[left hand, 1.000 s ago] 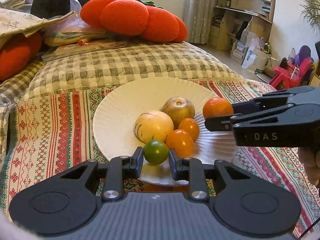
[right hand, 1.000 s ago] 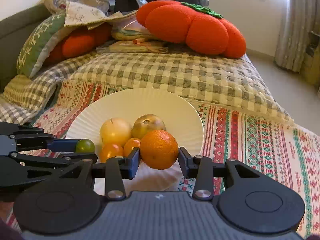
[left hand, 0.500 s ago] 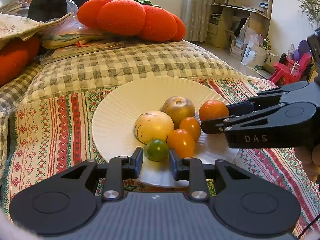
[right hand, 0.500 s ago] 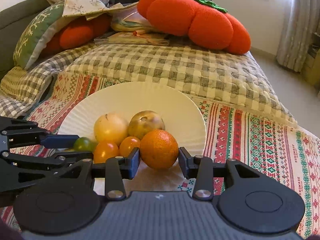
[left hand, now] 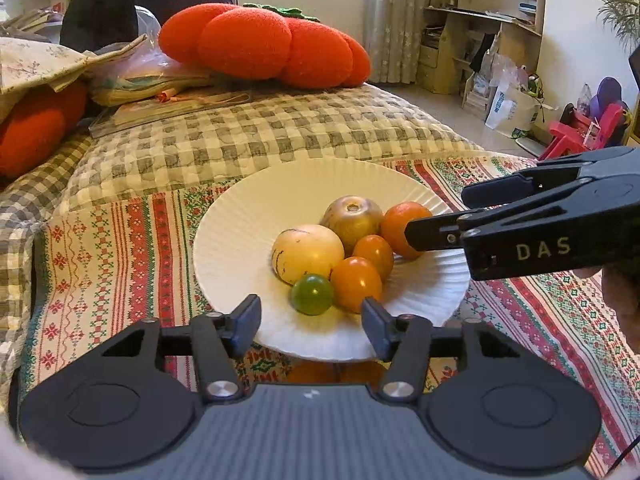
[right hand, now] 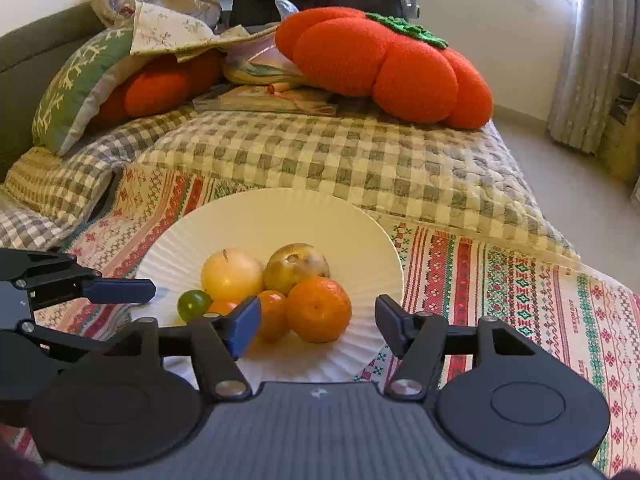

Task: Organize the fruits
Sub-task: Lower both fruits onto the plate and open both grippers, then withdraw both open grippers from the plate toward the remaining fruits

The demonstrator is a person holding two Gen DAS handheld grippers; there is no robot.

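A white ribbed plate [left hand: 240, 236] [right hand: 280, 220] on a patterned cloth holds several fruits: a small green fruit [left hand: 311, 294] [right hand: 193, 304], a pale yellow fruit [left hand: 306, 252] [right hand: 231, 275], a brownish fruit [left hand: 352, 218] [right hand: 297, 266], two small orange fruits [left hand: 355, 283] and a mandarin [left hand: 402, 226] [right hand: 319, 308]. My left gripper [left hand: 311, 318] is open, just behind the green fruit. My right gripper [right hand: 316, 322] is open, its fingers on either side of the mandarin without touching it.
The plate sits on a red and green patterned cloth [left hand: 112, 248] over a checked quilt [left hand: 260, 136]. Large orange plush cushions [left hand: 260, 44] and stacked papers lie at the back. Shelves, bags and toys stand on the floor at far right.
Both grippers have opened and let go: the green fruit and the mandarin now rest on the plate. Both grippers have drawn back slightly.
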